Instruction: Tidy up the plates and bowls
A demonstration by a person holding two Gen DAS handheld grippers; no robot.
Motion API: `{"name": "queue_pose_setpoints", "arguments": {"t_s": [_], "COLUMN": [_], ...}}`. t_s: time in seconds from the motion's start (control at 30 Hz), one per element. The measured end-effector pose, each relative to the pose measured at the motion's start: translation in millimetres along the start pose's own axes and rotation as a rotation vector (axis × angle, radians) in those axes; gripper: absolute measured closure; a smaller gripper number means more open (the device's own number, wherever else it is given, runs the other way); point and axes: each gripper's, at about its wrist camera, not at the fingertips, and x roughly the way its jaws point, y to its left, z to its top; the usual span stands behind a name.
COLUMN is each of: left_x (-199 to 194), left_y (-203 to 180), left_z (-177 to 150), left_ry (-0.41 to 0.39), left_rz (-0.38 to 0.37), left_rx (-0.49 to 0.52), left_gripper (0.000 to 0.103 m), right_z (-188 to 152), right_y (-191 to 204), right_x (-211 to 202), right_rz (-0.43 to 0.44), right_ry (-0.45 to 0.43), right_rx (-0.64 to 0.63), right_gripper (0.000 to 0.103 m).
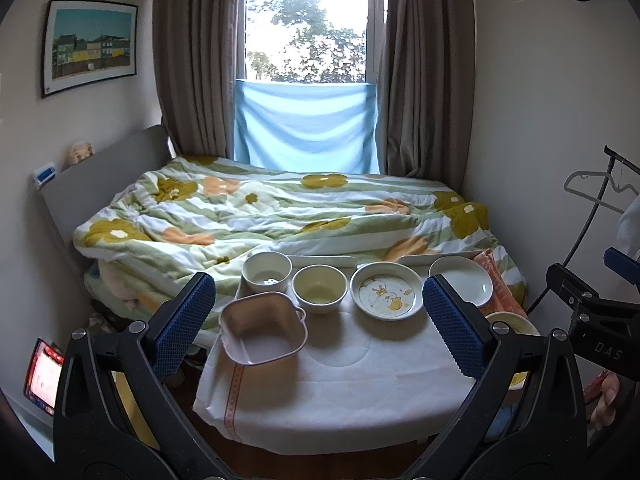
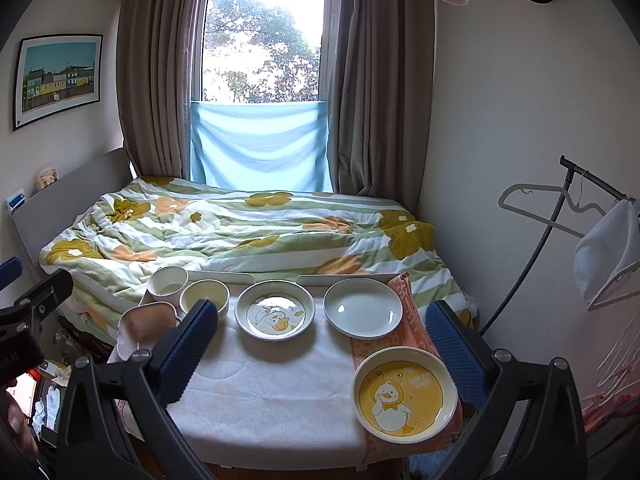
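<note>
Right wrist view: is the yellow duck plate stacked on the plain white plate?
No, the yellow duck plate lies alone on the orange cloth, apart from the white plate.

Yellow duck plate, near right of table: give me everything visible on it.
The yellow duck plate is round and shallow with a cream raised rim and a glossy, ceramic-looking yellow centre showing a white cartoon duck. It lies flat and empty on the orange patterned cloth at the table's near right corner, apart from the other dishes, ungripped.

Above a cloth-covered surface [image 1: 340, 392] at the foot of a bed [image 1: 280, 212], the left gripper [image 1: 320, 326] hangs with jaws spread wide and empty, and past it sit a pink square dish [image 1: 262, 330], a white cup [image 1: 267, 272], a cream bowl [image 1: 319, 289], a duck-print plate [image 1: 386, 290] and a plain white plate [image 1: 462, 280].
</note>
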Motion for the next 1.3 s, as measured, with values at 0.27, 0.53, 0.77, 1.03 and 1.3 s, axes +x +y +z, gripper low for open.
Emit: {"name": "queue_pose_setpoints", "arguments": {"t_s": [0.27, 0.53, 0.77, 1.03, 1.3], "left_x": [-3.5, -2.7, 22.0, 89.4, 168.4], "left_y": [-1.4, 2.5, -7.6, -66.0, -183.0], "left_z": [0.3, 2.5, 12.0, 4.4, -42.5], "left_ry": [-0.022, -0.019, 0.054, 0.186, 0.423], "left_rz": [-0.008, -0.047, -0.128, -0.365, -0.598], "left_rx": [-0.001, -0.003, 0.046, 0.195, 0.277], "left_gripper": [0.0, 0.0, 0.0, 0.0, 0.0], "right_z": [0.1, 0.3, -5.9, -48.4, -120.2], "right_y": [-0.4, -1.1, -19.7, -77.2, -165.3], "right_x": [-0.4, 0.2, 5.8, 30.4, 82.1], "right_rz": [-0.001, -0.002, -0.025, -0.148, -0.052], "right_ry": [0.001, 0.005, 0.046, 0.197, 0.328], "right_rx": [0.0, 0.001, 0.076, 0.256, 0.462], "right_gripper": [0.0, 0.0, 0.0, 0.0, 0.0]}}
